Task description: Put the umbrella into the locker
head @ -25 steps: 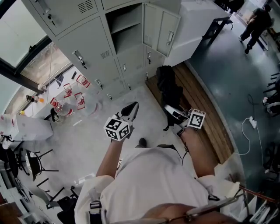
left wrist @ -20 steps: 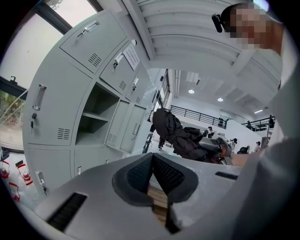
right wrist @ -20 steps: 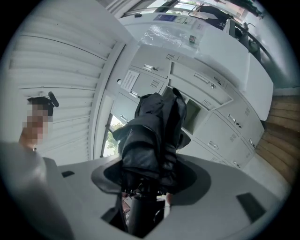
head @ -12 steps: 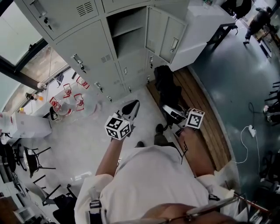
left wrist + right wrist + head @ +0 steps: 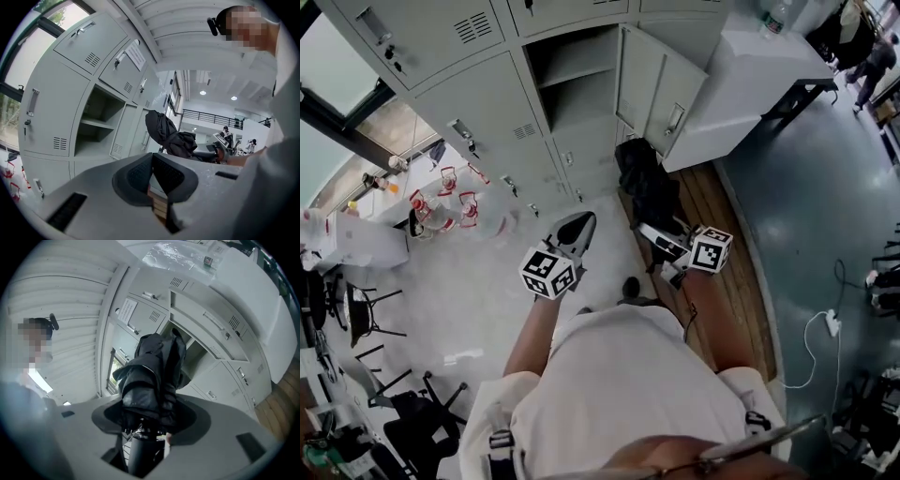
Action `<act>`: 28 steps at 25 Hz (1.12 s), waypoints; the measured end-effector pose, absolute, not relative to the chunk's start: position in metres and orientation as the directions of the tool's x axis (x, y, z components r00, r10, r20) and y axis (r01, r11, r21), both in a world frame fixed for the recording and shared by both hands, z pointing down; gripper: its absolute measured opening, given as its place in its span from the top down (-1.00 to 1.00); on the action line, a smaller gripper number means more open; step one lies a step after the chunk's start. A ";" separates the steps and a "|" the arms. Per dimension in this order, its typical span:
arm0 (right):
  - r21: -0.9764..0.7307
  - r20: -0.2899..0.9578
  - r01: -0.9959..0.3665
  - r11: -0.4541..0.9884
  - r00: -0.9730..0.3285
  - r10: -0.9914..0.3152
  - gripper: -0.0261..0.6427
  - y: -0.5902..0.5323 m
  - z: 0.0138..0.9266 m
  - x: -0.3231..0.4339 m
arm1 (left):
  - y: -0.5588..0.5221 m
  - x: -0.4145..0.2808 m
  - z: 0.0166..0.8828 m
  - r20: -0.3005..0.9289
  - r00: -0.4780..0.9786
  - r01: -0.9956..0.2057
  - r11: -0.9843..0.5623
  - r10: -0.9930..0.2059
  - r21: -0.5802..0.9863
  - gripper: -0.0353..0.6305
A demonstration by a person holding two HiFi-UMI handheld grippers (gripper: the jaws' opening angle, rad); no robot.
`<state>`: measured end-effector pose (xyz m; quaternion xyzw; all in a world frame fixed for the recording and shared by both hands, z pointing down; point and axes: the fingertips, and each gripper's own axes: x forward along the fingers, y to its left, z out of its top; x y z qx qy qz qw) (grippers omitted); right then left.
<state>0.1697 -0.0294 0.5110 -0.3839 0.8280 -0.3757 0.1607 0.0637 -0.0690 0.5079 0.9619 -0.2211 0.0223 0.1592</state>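
The folded black umbrella (image 5: 645, 183) sticks out ahead of my right gripper (image 5: 659, 240), which is shut on its handle end. In the right gripper view the umbrella (image 5: 153, 376) fills the middle, its dark handle (image 5: 140, 453) clamped between the jaws of the right gripper (image 5: 147, 420), and it points at the open locker compartment (image 5: 199, 351). That open locker (image 5: 567, 80) has a shelf and its door (image 5: 661, 89) swung out to the right. My left gripper (image 5: 573, 232) is level beside the umbrella, shut and empty. The left gripper view shows the left gripper (image 5: 152, 161), the locker (image 5: 96, 117) and the umbrella (image 5: 165, 132).
Grey lockers with closed doors (image 5: 483, 108) surround the open one. A wooden floor strip (image 5: 736, 272) runs along the right, and a white table (image 5: 759, 56) stands beyond the door. Red-trimmed clear items (image 5: 441, 206) lie by the window at left. A person (image 5: 874, 58) walks far off at the right.
Both grippers and the umbrella have moved closer to the lockers. The open compartment and its door now look larger and nearer in the head view. The grip is unchanged.
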 end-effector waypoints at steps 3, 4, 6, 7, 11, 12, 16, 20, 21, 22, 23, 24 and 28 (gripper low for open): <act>-0.732 0.024 -0.507 0.456 -0.687 -0.726 0.17 -0.042 0.512 0.186 | -0.074 0.078 0.507 0.111 0.883 -0.467 -0.831 -0.456 0.302 0.88; -0.723 0.028 -0.509 0.468 -0.698 -0.716 0.17 -0.046 0.514 0.190 | -0.076 0.082 0.507 0.109 0.877 -0.477 -0.824 -0.467 0.306 0.88; -0.706 0.039 -0.511 0.491 -0.719 -0.694 0.17 -0.053 0.517 0.197 | -0.078 0.087 0.508 0.110 0.863 -0.502 -0.807 -0.494 0.311 0.88; -0.697 0.045 -0.512 0.502 -0.730 -0.682 0.17 -0.057 0.519 0.200 | -0.080 0.088 0.509 0.112 0.853 -0.518 -0.797 -0.510 0.310 0.88; -0.661 0.069 -0.519 0.542 -0.761 -0.645 0.17 -0.074 0.525 0.206 | -0.085 0.091 0.509 0.110 0.815 -0.573 -0.761 -0.569 0.305 0.88; -0.651 0.075 -0.524 0.549 -0.764 -0.641 0.18 -0.078 0.527 0.208 | -0.085 0.092 0.508 0.106 0.810 -0.579 -0.757 -0.577 0.304 0.88; -0.617 0.106 -0.549 0.564 -0.768 -0.632 0.18 -0.095 0.536 0.210 | -0.084 0.094 0.508 0.104 0.795 -0.598 -0.745 -0.597 0.296 0.88; -0.620 0.120 -0.549 0.560 -0.772 -0.624 0.18 -0.113 0.543 0.203 | -0.093 0.082 0.512 0.132 0.765 -0.638 -0.712 -0.631 0.293 0.88; -0.618 0.127 -0.555 0.557 -0.770 -0.626 0.18 -0.119 0.545 0.201 | -0.097 0.079 0.513 0.138 0.758 -0.646 -0.704 -0.638 0.295 0.88; -0.613 0.135 -0.563 0.553 -0.765 -0.629 0.18 -0.125 0.547 0.200 | -0.102 0.076 0.515 0.144 0.753 -0.652 -0.698 -0.642 0.296 0.88; -0.605 0.147 -0.575 0.550 -0.760 -0.633 0.18 -0.132 0.550 0.197 | -0.107 0.073 0.516 0.148 0.750 -0.656 -0.694 -0.645 0.296 0.88; -0.593 0.162 -0.590 0.548 -0.754 -0.637 0.18 -0.138 0.554 0.195 | -0.111 0.071 0.518 0.150 0.749 -0.657 -0.693 -0.646 0.297 0.88; -0.542 0.218 -0.648 0.535 -0.723 -0.656 0.18 -0.159 0.568 0.187 | -0.129 0.066 0.527 0.151 0.762 -0.641 -0.701 -0.630 0.311 0.88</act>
